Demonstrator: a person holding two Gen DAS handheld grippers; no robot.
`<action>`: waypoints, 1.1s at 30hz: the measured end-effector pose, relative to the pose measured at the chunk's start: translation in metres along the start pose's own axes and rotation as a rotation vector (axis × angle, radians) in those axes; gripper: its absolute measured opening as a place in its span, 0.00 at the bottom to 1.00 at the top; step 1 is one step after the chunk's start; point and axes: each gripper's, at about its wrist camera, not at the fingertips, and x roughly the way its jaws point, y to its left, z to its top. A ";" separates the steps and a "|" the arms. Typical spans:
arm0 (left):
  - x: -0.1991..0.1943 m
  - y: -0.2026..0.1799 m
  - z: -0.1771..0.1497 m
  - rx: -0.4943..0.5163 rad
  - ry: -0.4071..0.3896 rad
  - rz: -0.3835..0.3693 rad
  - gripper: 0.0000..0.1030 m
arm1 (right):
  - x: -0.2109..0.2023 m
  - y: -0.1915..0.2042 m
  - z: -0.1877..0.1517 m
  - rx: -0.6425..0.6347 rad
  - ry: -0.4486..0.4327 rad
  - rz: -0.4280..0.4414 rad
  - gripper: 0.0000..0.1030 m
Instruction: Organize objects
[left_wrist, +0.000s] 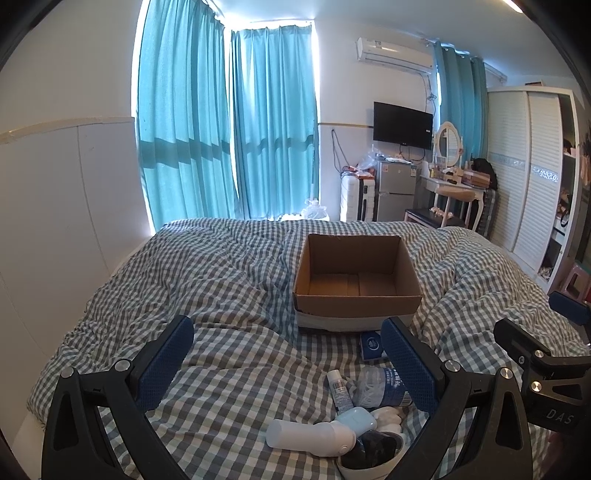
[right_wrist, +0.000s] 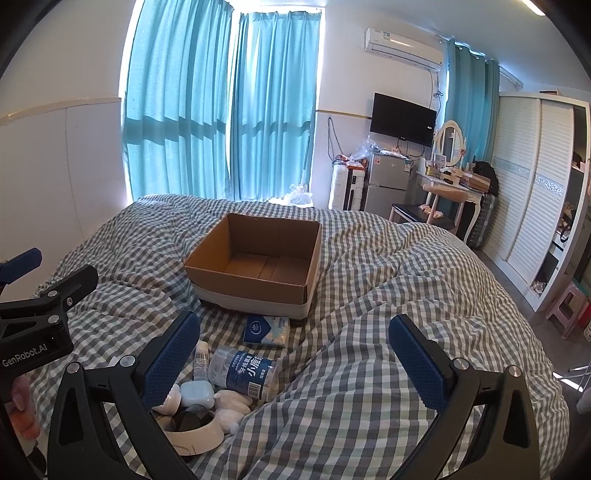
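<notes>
An open, empty cardboard box (left_wrist: 356, 284) (right_wrist: 258, 269) sits on the checked bedspread. In front of it lies a pile: a blue tissue pack (left_wrist: 371, 345) (right_wrist: 266, 330), a clear jar with a blue label (left_wrist: 384, 386) (right_wrist: 242, 373), a small white tube (left_wrist: 340, 389) (right_wrist: 201, 363), a white bottle on its side (left_wrist: 310, 435), a pale blue case (left_wrist: 356, 419) (right_wrist: 197, 393), a white soft thing (right_wrist: 231, 404) and a tape roll with a dark object in it (left_wrist: 373, 454) (right_wrist: 192, 424). My left gripper (left_wrist: 288, 358) is open above the pile. My right gripper (right_wrist: 295, 354) is open, right of the pile.
The bed (right_wrist: 388, 295) fills the foreground. Teal curtains (left_wrist: 225, 122), a fridge (left_wrist: 393, 190), a wall TV (left_wrist: 402, 125), a dressing table (left_wrist: 454, 184) and a white wardrobe (left_wrist: 528, 170) stand beyond. The right gripper's body (left_wrist: 535, 362) shows in the left wrist view.
</notes>
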 end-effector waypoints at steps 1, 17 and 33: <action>0.000 0.000 0.000 0.000 0.002 -0.001 1.00 | 0.000 0.000 0.000 0.000 0.000 0.001 1.00; -0.007 -0.002 -0.008 0.030 0.011 -0.018 1.00 | -0.014 0.004 -0.001 -0.017 -0.012 0.024 1.00; 0.036 0.027 -0.073 0.013 0.216 0.028 1.00 | 0.027 0.031 -0.063 -0.086 0.199 0.159 1.00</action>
